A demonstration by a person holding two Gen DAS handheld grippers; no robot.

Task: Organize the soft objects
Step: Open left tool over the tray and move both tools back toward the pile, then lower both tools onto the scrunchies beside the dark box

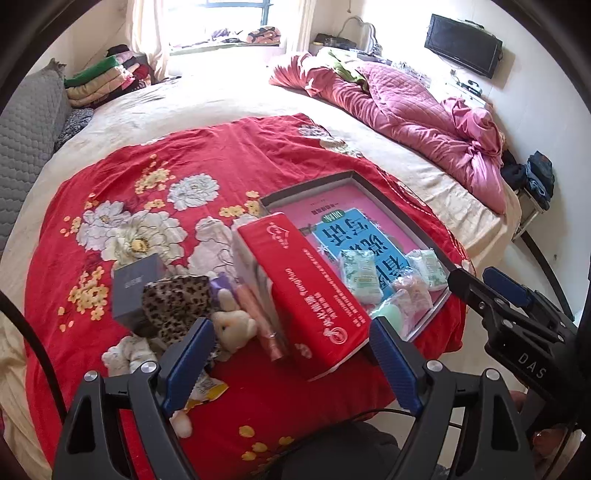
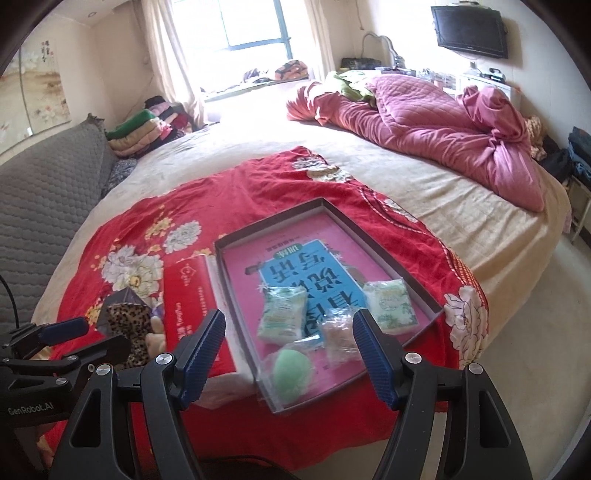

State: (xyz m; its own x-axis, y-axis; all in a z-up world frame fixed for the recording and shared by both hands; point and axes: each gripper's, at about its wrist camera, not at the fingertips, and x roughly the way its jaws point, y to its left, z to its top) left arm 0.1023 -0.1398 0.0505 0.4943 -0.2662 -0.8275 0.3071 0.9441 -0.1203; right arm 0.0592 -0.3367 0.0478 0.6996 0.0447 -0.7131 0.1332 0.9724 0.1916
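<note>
Daylit and bright, lit from the window (image 1: 236, 18) at the far wall, blown out to pure white in both views; glare spilling onto the pale bedsheet (image 2: 258, 110) below it, washing out detail there. Soft, shallow shadows only, under the tray rim (image 2: 221, 254). Strong fisheye bending toward the edges, black vignette in the corners. Sharp on the blue pads (image 1: 188, 354) up close; slightly soft on the packets (image 2: 282, 319) in the tray and on far furniture
</note>
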